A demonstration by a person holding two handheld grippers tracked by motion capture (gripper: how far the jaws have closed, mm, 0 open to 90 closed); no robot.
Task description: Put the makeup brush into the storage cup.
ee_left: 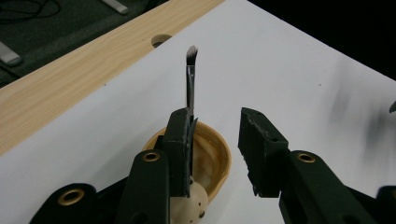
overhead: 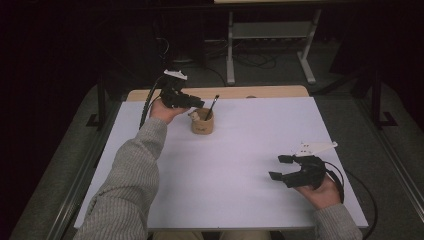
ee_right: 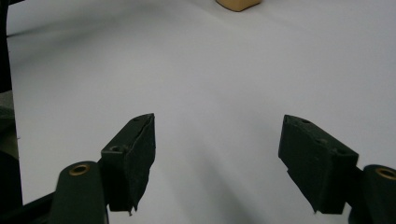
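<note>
The thin, dark-handled makeup brush in the tan round cup looked light and slippery, best pinched mid-handle; both grippers' fingers stood spread.

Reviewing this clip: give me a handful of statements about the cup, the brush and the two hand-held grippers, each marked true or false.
1. The brush stands in the tan cup. True.
2. The left hand-held gripper is clamped on the brush. False: its jaws stand apart, the brush beside one pad.
3. The right hand-held gripper holds the cup. False: it is open over the bare white table.
4. The cup lies tipped on its side. False: it stands upright.
5. A wooden strip borders the table's far edge. True.
</note>
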